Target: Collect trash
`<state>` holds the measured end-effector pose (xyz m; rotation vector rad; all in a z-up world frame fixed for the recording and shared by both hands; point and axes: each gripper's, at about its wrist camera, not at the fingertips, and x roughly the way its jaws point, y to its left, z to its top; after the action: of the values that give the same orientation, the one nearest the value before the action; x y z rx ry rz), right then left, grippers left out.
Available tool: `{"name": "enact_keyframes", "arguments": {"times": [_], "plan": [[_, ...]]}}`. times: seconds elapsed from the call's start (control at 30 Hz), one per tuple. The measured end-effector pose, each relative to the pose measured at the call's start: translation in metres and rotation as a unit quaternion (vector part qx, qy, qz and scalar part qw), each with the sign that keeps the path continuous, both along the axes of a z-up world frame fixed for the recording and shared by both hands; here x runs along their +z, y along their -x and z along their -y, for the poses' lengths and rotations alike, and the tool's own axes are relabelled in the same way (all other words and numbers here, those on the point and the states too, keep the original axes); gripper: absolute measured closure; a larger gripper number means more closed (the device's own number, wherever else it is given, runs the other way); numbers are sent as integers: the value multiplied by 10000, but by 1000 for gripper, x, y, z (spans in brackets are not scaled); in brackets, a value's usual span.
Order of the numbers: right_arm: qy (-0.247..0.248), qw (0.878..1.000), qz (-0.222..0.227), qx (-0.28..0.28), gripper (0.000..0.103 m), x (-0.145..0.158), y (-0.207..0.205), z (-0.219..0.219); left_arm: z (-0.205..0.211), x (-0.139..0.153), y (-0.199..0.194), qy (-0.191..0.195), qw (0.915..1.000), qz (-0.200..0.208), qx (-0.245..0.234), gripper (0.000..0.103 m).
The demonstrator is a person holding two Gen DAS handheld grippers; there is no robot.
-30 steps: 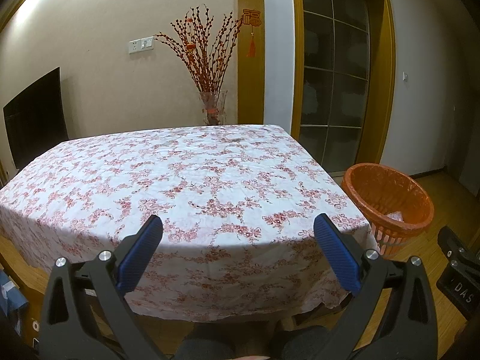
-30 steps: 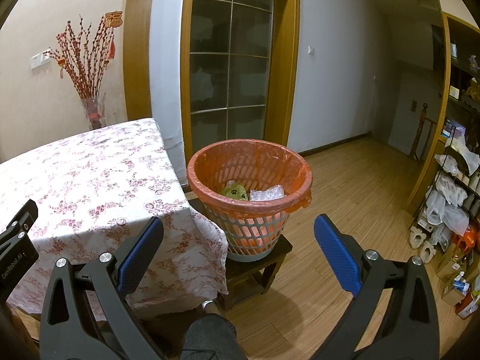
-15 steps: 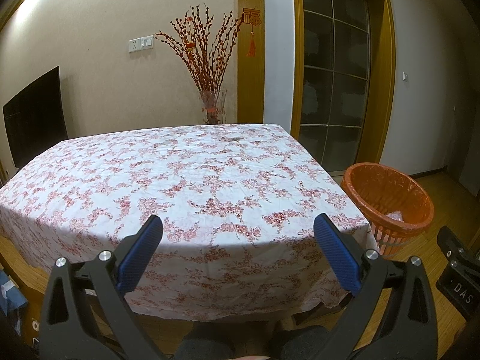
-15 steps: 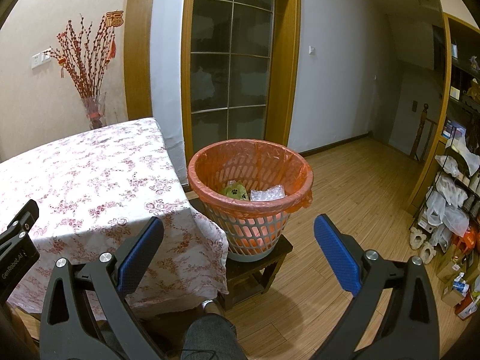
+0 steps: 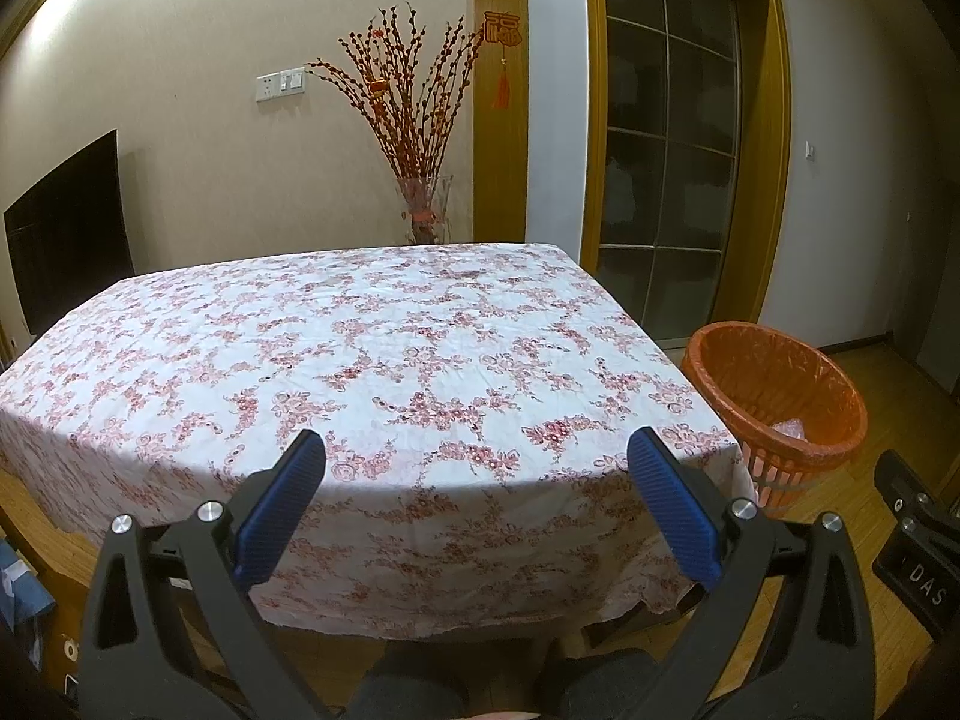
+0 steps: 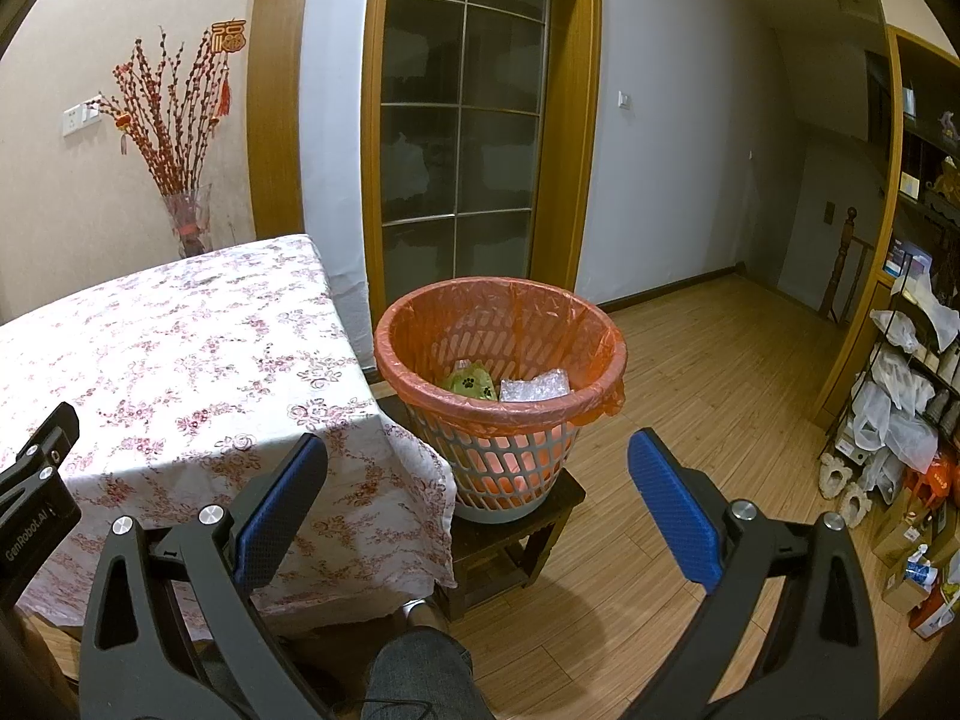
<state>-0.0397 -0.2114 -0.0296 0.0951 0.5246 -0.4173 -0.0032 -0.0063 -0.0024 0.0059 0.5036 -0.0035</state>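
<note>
An orange-lined trash basket point(image 6: 501, 354) stands on a low dark stool point(image 6: 510, 531) beside the table's right corner; the same basket point(image 5: 780, 384) shows in the left wrist view. Inside lie a green wrapper point(image 6: 468, 384) and a clear crinkled plastic piece point(image 6: 534, 387). My right gripper point(image 6: 477, 483) hangs open in front of the basket, nothing between its blue pads. My left gripper point(image 5: 477, 480) is open too, held before the near edge of the table with the floral cloth point(image 5: 360, 360), which carries no trash that I can see.
A glass vase of red branches point(image 5: 426, 222) stands behind the table. A dark screen point(image 5: 66, 228) hangs on the left wall. A glass-panelled door point(image 6: 462, 138) is behind the basket. Cluttered shelves and bags point(image 6: 900, 396) line the right. A person's knee point(image 6: 414, 678) shows below.
Both grippers have held nearly still and stayed open; the views shift only very slightly.
</note>
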Motion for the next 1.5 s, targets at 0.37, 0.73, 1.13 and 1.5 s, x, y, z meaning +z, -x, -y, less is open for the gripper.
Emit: {"name": "enact_keyframes", "arguments": {"times": [0.37,0.73,1.13,1.5], "plan": [[-3,10000,-4,1,4,0,0,0,0,0,0,1,10000,-2,2,4],[-4,10000,-4,9,4,0,0,1,1,0,1,-2,10000,-14,4,4],[-7,10000,-8,11,4,0,0,2,2,-2,2,9,10000,-75,-4,4],[-8,10000,-13,20,4,0,1,4,2,-2,1,9,10000,-81,-8,4]]}}
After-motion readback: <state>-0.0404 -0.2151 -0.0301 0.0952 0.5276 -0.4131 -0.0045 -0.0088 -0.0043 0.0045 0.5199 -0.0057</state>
